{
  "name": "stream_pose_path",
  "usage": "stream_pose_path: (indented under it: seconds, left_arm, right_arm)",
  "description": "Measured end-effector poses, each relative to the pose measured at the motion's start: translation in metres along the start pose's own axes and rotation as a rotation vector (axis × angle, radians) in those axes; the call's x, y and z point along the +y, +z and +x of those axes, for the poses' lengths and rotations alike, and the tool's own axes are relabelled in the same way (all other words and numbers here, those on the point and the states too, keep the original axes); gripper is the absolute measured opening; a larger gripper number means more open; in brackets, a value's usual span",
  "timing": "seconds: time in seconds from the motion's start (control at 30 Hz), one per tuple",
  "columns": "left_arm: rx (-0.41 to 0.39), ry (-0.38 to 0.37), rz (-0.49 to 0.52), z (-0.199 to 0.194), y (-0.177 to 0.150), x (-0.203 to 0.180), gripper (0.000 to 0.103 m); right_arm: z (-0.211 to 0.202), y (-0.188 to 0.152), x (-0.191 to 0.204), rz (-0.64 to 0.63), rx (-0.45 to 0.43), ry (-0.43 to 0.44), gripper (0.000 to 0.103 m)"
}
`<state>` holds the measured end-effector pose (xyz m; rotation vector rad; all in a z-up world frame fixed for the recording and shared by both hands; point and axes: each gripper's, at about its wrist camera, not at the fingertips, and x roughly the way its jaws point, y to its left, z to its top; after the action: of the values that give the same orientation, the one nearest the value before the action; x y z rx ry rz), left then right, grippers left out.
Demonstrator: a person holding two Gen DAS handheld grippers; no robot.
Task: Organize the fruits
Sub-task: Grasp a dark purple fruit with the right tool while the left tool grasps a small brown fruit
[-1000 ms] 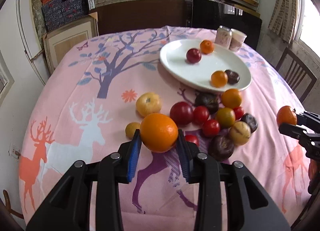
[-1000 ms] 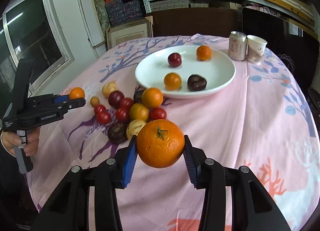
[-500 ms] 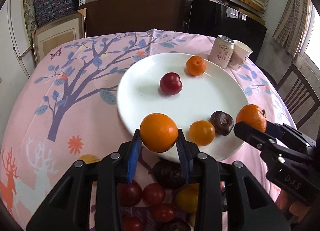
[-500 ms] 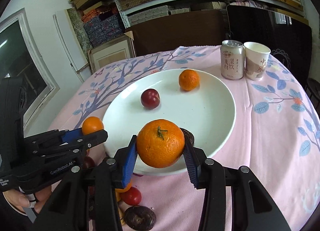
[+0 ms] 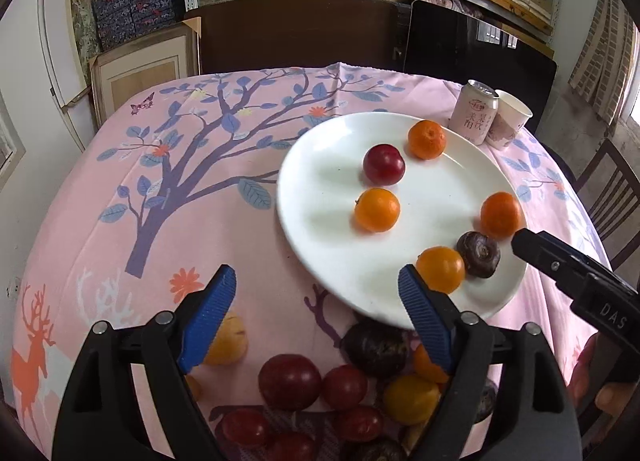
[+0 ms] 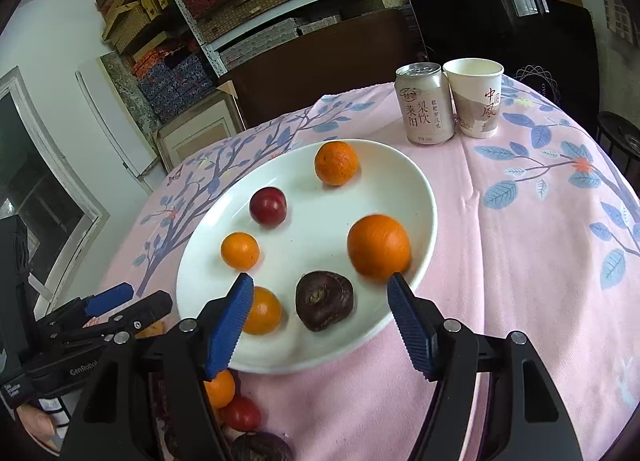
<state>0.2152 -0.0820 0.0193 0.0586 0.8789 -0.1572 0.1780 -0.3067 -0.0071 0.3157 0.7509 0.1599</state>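
Fruit is sitting partly on the plate (image 6: 424, 197) and partly heaped on the cloth (image 5: 100, 241) just beside its near rim. We are holding both grippers, left (image 5: 316, 293) and right (image 6: 320, 301), spread wide and empty at that near rim. We should be drawing back gently so the big orange (image 6: 378, 247) near the rim is not rolling off.

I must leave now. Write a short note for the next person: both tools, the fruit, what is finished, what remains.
Left tool: open, holding nothing, at the near rim of the plate.
Right tool: open, holding nothing, above the plate.
Done: six fruits lie on the plate, among them a big orange, a red plum and a dark fruit.
Left: the fruit pile on the cloth in front of the plate.
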Motion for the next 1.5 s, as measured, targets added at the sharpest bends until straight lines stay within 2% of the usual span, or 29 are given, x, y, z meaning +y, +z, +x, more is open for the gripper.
stream_pose_path:
  seconds: [0.27, 0.33, 0.53, 0.7, 0.9, 0.93, 1.03, 1.1, 1.33, 1.5]
  left_arm:
    - [-0.007, 0.018, 0.029, -0.041, -0.051, 0.035, 0.085]
    - [-0.002, 0.022, 0.011, -0.047, -0.063, 0.046, 0.086]
    - [0.017, 0.014, -0.048, -0.053, -0.093, 0.065, 0.086]
    - [0.035, 0.018, -0.02, -0.056, -0.11, 0.065, 0.086]
    - [0.053, 0.026, 0.016, -0.06, -0.127, 0.066, 0.086]
    - [0.053, 0.028, 0.022, -0.061, -0.128, 0.066, 0.086]
    - [0.054, 0.029, 0.034, -0.062, -0.13, 0.067, 0.086]
    - [0.059, 0.029, 0.03, -0.06, -0.128, 0.069, 0.086]
    - [0.067, 0.015, -0.012, -0.047, -0.114, 0.081, 0.086]
    - [0.079, 0.056, -0.016, -0.028, -0.102, 0.09, 0.085]
  right_arm:
    - [-0.041, -0.053, 0.024, -0.275, 0.078, -0.011, 0.071]
    - [-0.046, -0.064, 0.028, -0.303, 0.094, -0.008, 0.074]
    - [-0.043, -0.095, 0.04, -0.362, 0.177, -0.027, 0.075]
    - [-0.031, -0.107, 0.051, -0.42, 0.217, -0.056, 0.075]
    - [-0.005, -0.1, 0.06, -0.448, 0.24, -0.09, 0.072]
    - [-0.002, -0.098, 0.061, -0.445, 0.237, -0.082, 0.072]
    - [0.003, -0.092, 0.064, -0.451, 0.239, -0.061, 0.06]
    - [0.004, -0.091, 0.067, -0.456, 0.231, -0.04, 0.042]
    - [-0.017, -0.087, 0.057, -0.405, 0.194, -0.008, 0.042]
    - [-0.041, -0.087, 0.044, -0.37, 0.157, 0.009, 0.042]
